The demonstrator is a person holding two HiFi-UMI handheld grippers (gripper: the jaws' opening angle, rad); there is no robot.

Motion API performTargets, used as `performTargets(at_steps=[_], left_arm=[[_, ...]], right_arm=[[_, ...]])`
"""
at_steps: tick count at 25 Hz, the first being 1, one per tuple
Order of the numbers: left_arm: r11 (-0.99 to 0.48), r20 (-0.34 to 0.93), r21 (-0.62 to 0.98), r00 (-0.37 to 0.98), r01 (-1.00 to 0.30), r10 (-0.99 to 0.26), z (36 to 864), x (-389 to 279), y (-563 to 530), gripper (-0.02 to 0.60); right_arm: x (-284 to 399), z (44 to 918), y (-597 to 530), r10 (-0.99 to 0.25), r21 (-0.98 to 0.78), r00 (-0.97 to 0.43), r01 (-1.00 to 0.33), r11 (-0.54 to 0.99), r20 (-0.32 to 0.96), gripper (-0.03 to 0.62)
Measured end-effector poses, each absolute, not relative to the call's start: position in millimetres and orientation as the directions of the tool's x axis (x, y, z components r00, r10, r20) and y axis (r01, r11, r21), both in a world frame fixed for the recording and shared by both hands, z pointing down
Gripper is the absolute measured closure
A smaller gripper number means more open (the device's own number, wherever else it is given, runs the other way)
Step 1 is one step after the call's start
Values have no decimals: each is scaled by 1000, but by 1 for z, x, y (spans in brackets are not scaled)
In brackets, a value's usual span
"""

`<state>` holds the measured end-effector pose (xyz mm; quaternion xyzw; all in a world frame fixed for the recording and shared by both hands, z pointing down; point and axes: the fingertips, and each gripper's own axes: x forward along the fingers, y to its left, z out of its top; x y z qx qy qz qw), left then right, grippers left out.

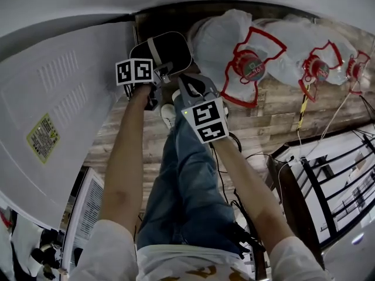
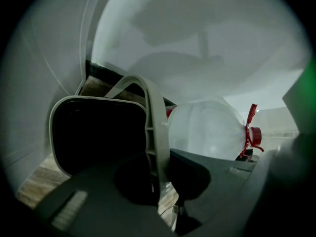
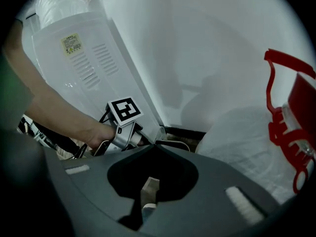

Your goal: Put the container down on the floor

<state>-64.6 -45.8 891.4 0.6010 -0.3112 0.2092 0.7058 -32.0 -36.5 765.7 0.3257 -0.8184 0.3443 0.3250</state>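
The container is a black bin with a pale grey rim and a pale handle. In the head view it sits low by the wall, just past the person's shoes; whether it touches the floor I cannot tell. My left gripper is shut on the handle, which runs up between its jaws in the left gripper view, with the bin's dark mouth to the left. My right gripper hangs beside the bin, shut and holding nothing. The left gripper and the hand on it show in the right gripper view.
A white water dispenser stands at the left against the wall. Several big clear water jugs with red caps lie on the wooden floor to the right. A black metal rack and cables are at the right.
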Motion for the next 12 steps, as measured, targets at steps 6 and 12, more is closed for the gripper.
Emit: performTargets(at_steps=[6,12], left_arm=[[158,705,707,702,-689,-99,887,-67,-48,548],[157,740,673,658,-723,-139,888,-80,-49,548]], right_arm=[[-37,765,-35,-295,-362,-585,-748,556,755,568],[-37,763,-33,-289,-364,-590,-742,563,754,568]])
